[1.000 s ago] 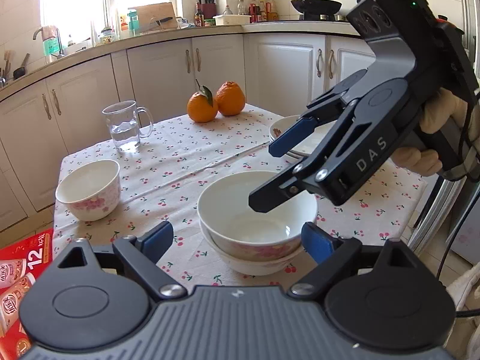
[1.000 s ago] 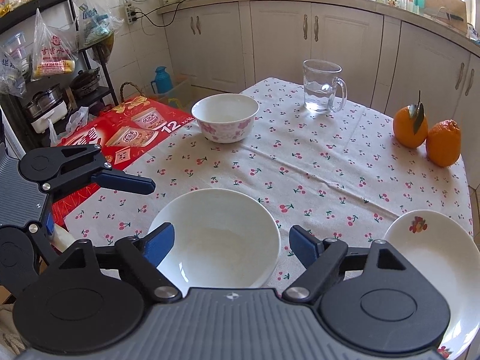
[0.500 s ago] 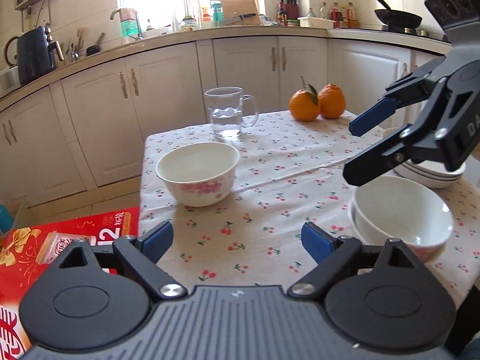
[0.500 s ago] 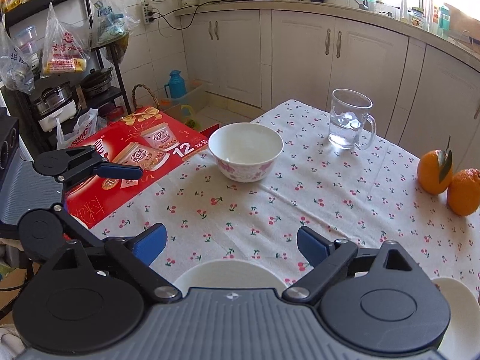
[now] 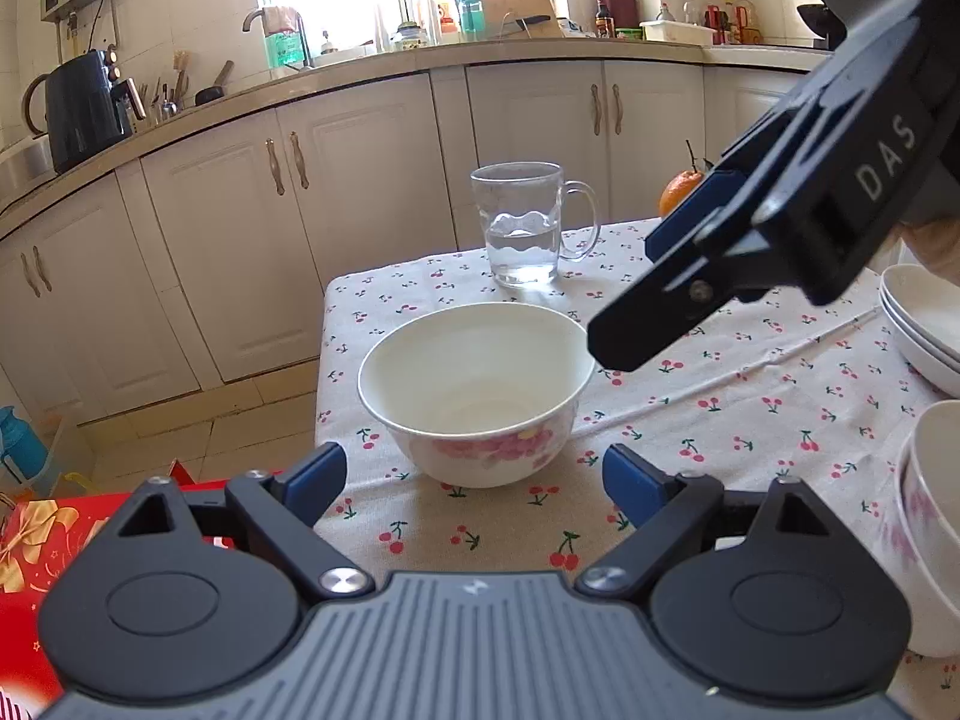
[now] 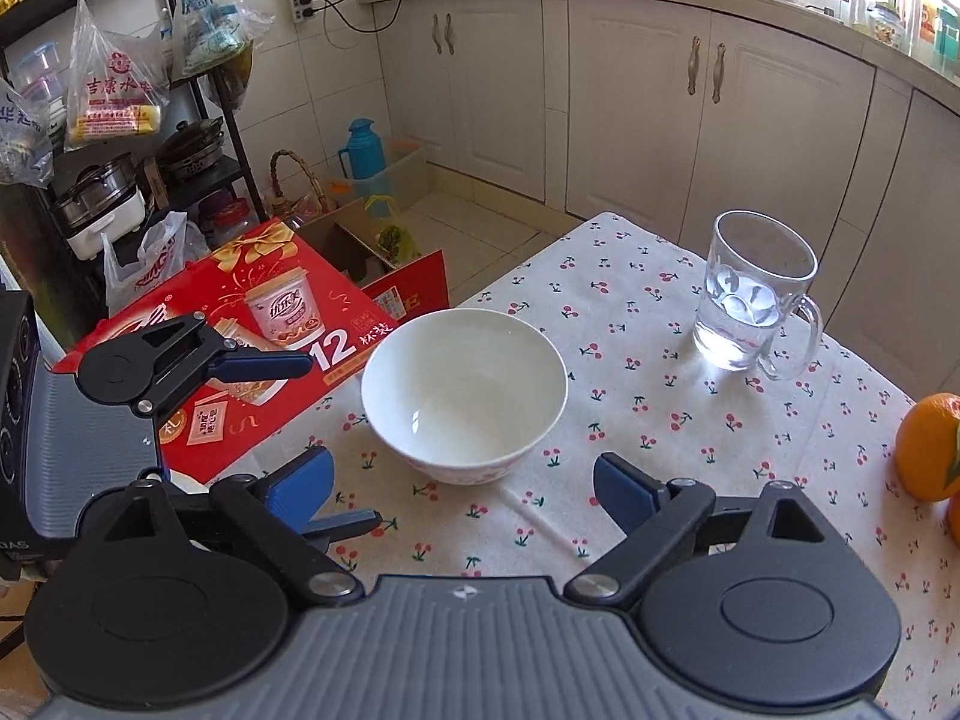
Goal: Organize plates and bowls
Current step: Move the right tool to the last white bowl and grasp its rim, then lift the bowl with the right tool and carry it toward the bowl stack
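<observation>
A white bowl with pink flowers (image 5: 477, 393) stands alone near the table's left corner; it also shows in the right wrist view (image 6: 463, 393). My left gripper (image 5: 474, 483) is open and empty, just short of the bowl. My right gripper (image 6: 462, 483) is open and empty, close in front of the same bowl; in the left wrist view it hangs above the bowl's right rim (image 5: 648, 300). Two stacked bowls (image 5: 933, 516) sit at the right edge. A stack of plates (image 5: 918, 324) lies behind them.
A glass mug of water (image 5: 525, 228) stands behind the bowl, also in the right wrist view (image 6: 753, 300). Oranges (image 6: 930, 450) lie at the far right. A red box (image 6: 252, 330) sits beside the table's left edge. Cabinets run behind the cherry-print tablecloth (image 5: 750, 396).
Both grippers have swung left, away from the stacked bowls and toward the single flowered bowl, which now sits centred between both pairs of fingers. Both stay open.
</observation>
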The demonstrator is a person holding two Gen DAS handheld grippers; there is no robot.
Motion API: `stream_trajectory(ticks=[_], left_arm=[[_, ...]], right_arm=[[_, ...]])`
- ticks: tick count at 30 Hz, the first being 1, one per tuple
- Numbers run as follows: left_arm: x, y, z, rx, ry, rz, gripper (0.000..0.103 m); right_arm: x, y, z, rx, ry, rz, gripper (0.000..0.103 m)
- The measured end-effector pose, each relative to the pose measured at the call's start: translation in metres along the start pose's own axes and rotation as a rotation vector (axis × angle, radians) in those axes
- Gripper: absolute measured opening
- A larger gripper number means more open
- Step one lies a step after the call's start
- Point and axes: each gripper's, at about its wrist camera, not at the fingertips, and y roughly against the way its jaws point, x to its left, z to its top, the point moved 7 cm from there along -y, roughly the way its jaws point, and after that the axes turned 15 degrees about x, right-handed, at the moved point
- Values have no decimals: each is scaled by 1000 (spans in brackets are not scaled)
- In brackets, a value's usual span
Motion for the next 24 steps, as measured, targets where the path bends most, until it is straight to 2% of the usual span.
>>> stream_trajectory(ticks=[9, 17, 24], left_arm=[[1, -27, 7, 25, -2, -28, 92], [0, -36, 13, 24, -8, -32, 90], [3, -38, 16, 20, 6, -46, 87]], right_arm=[[-18, -44, 33, 50, 2, 23, 94], [-26, -75, 45, 82, -6, 47, 80], [-25, -79, 46, 83, -5, 75, 68]])
